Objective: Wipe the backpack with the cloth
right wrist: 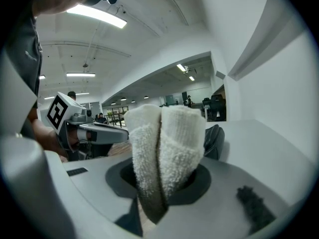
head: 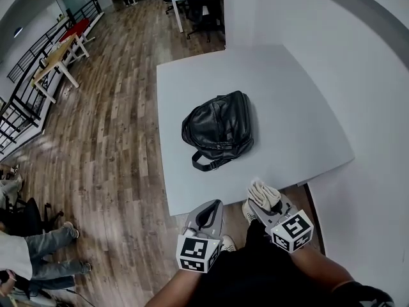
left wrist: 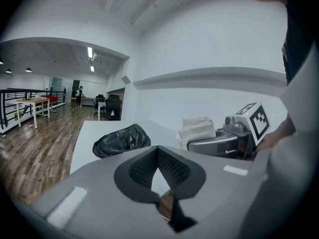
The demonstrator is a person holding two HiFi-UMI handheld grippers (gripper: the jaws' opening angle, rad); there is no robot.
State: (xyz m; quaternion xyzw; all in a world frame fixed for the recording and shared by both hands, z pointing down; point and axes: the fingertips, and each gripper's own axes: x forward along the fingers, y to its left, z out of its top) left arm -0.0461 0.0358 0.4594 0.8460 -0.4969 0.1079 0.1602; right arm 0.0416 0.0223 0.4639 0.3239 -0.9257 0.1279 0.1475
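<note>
A white tabletop (head: pixel 287 107) is seen from above, set into a corner of white wall (head: pixel 364 75). Brown wood-plank floor (head: pixel 115 126) runs off to the left of the jaws and ahead of them. Far ahead and to the left, a black railing (head: pixel 25 82), a light wooden table (head: pixel 57 56) and a dark office chair (head: pixel 201 8) are seen. The legs of a seated person (head: pixel 38 248) in jeans are seen low at the left.

The only printed marks are black-and-white square patterns on the two marker cubes (head: pixel 197 253). These carry no letters.

A black leather backpack (head: pixel 219 128) lies flat on the tabletop, ahead of both pairs of jaws and well apart from them. It lies almost straight ahead of the left pair. Its long axis runs diagonally, from near-left to far-right. Its strap loop is turned toward the near edge of the tabletop.

The left gripper (head: pixel 215 204) is held off the near edge. Its jaws are closed tip to tip, with nothing between them. The right gripper (head: pixel 261 200) is held just beside it. Its jaws are clamped on a folded cream terry cloth (right wrist: pixel 164 143), which stands up out of them in two thick folds.
</note>
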